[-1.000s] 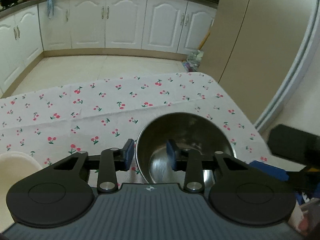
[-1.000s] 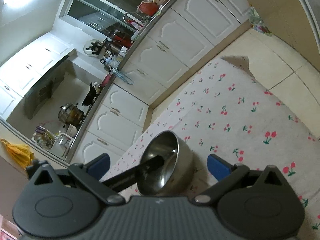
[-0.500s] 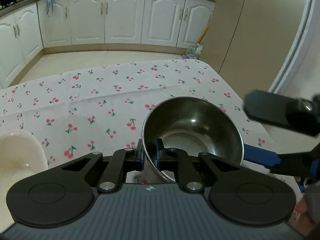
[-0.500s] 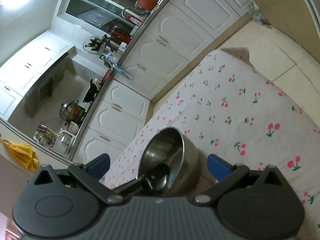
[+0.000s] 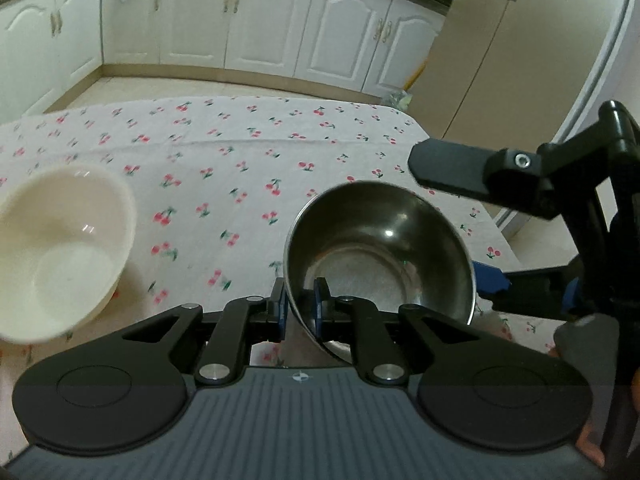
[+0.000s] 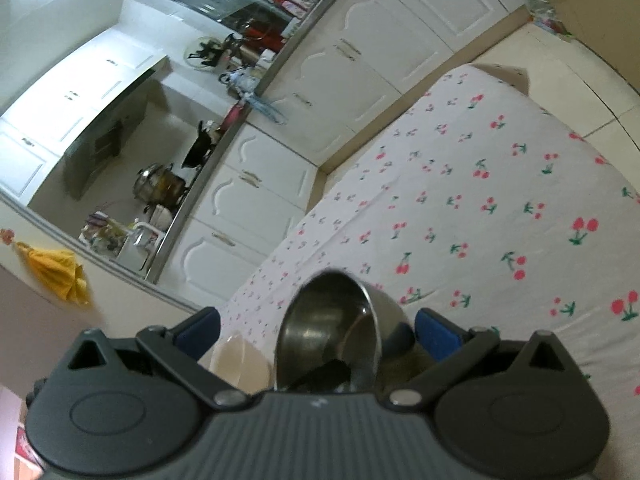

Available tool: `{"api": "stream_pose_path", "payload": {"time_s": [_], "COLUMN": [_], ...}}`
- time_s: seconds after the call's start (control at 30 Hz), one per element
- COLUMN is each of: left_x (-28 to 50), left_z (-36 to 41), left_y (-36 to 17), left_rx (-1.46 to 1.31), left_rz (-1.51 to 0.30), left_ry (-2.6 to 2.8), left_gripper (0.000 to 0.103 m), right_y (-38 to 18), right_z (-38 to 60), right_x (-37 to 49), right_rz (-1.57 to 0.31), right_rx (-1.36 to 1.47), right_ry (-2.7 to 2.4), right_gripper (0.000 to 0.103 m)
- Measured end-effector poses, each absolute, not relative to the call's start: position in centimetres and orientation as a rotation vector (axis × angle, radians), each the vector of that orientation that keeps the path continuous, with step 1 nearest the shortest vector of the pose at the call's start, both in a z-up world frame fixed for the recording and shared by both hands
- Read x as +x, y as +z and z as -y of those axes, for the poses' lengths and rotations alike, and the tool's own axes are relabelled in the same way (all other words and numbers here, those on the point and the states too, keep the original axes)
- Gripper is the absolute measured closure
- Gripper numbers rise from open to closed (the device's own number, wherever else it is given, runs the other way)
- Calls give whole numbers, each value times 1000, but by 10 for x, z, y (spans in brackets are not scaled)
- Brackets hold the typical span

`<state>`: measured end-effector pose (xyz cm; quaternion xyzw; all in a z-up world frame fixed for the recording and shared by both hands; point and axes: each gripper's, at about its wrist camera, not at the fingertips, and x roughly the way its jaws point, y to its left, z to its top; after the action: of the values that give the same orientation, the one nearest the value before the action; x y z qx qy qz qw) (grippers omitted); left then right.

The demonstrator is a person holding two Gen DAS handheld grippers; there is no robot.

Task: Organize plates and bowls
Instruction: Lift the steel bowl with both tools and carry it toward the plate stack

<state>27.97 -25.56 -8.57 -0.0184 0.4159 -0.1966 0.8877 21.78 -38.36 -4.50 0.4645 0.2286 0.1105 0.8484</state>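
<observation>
A steel bowl (image 5: 380, 248) hangs tilted above the cherry-print tablecloth (image 5: 240, 140). My left gripper (image 5: 300, 308) is shut on the bowl's near rim, one blue pad inside and one outside. A white bowl (image 5: 60, 248) stands upright on the cloth to the left of it, apart from it. In the right wrist view the steel bowl (image 6: 328, 320) sits tilted in front of my right gripper (image 6: 318, 328), which is open with its blue pads wide on either side and not touching. The right gripper's black fingers (image 5: 452, 176) show at the right of the left wrist view.
White kitchen cabinets (image 5: 260, 28) run along the far wall beyond a strip of tiled floor. A tall beige fridge (image 5: 500, 60) stands off the table's far right corner. A worktop (image 6: 224, 136) crowded with pots lies to the left. The table's right edge is close.
My left gripper closed on the steel bowl's rim, tipped it up off the cloth and carried it left toward the white bowl. The right gripper stayed open and hardly moved.
</observation>
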Motion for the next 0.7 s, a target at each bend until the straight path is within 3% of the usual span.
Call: {"api": "stream_pose_path", "payload": {"time_s": [0.7], "left_x": [216], "left_z": [167], "left_y": [-79], "left_rx": [-332], "left_rz": [-886], "left_ry": [-319], "left_gripper": [95], "right_y": [-39], "right_z": [324], "right_x": [185], "right_rz": [-553], "right_rx": [884], "right_ry": [357], "right_gripper": [0]}}
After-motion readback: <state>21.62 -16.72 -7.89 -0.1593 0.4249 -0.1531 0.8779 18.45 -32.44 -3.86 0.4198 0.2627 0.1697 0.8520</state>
